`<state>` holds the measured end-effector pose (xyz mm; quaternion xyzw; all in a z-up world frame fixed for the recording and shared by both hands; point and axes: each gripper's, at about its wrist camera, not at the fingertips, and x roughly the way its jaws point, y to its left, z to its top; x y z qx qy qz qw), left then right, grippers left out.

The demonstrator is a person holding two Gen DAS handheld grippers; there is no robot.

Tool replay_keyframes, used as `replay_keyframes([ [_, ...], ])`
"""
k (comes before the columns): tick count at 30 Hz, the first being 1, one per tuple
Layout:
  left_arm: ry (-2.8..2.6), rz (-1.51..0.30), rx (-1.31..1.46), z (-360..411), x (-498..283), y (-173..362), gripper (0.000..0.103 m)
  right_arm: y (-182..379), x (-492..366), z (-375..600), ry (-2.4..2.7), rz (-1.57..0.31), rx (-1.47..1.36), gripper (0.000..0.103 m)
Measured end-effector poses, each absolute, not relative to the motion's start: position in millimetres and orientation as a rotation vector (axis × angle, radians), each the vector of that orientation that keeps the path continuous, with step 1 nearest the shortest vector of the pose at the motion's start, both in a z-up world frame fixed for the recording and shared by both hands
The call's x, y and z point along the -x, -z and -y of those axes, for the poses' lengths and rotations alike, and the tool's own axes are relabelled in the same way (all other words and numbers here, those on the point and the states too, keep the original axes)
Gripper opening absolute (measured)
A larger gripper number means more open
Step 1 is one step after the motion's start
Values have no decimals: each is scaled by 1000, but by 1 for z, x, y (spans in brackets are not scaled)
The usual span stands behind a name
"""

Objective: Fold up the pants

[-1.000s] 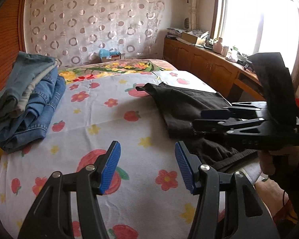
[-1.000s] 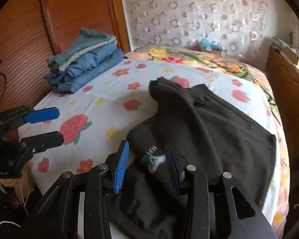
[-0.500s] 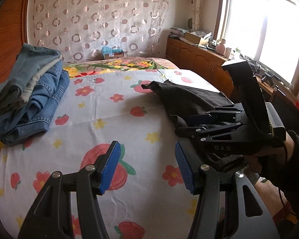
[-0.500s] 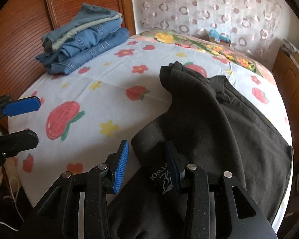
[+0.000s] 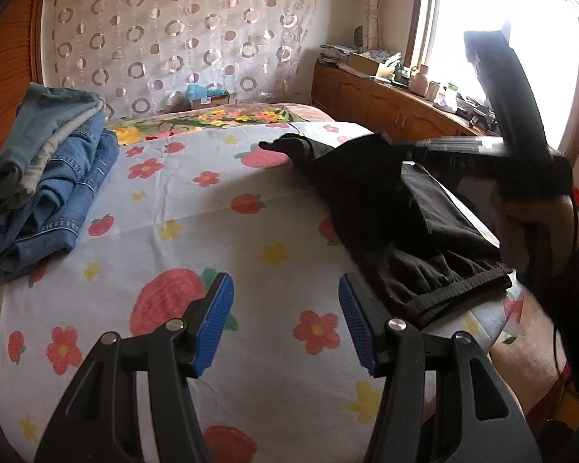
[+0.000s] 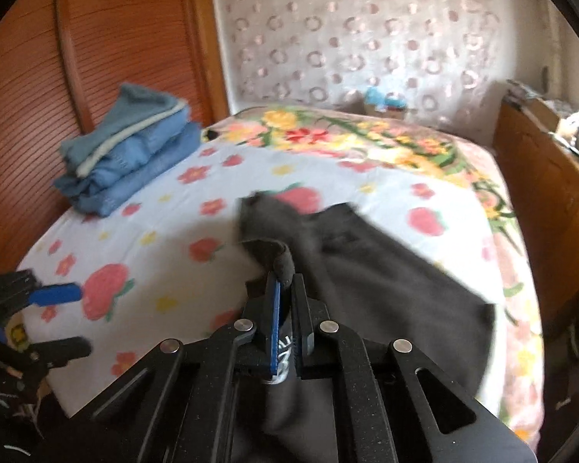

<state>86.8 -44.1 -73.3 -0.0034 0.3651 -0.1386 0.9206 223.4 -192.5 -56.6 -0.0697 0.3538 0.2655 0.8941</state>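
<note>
Bedroom setup, flowery bed [image 5: 212,208] with a stack of folded jeans [image 5: 46,177] at its far left corner. My right tool [image 6: 285,289] has pinched shut on an edge of the black pants [image 6: 386,270], which lie along the bed's right edge, long axis running near to far. Left tool [image 5: 285,324] hangs half-open, empty. Only a thin bite of cloth, so it could slip out or bunch if I lift.
</note>
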Motion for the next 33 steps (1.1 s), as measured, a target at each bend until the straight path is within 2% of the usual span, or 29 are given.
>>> replay_keyframes([
  [12, 292, -757, 4, 49, -86, 75, 56, 65, -285, 278, -295, -776, 113, 3],
  [13, 293, -759, 2, 50, -86, 75, 56, 66, -288, 284, -283, -788, 96, 7],
  [14, 294, -760, 0, 50, -86, 76, 56, 69, -289, 292, -259, -795, 71, 20],
  [16, 297, -763, -1, 52, -87, 77, 56, 70, -288, 302, -234, -789, 40, 29],
  [33, 334, -803, -12, 75, -93, 91, 56, 97, -271, 259, -385, -826, 181, 30],
])
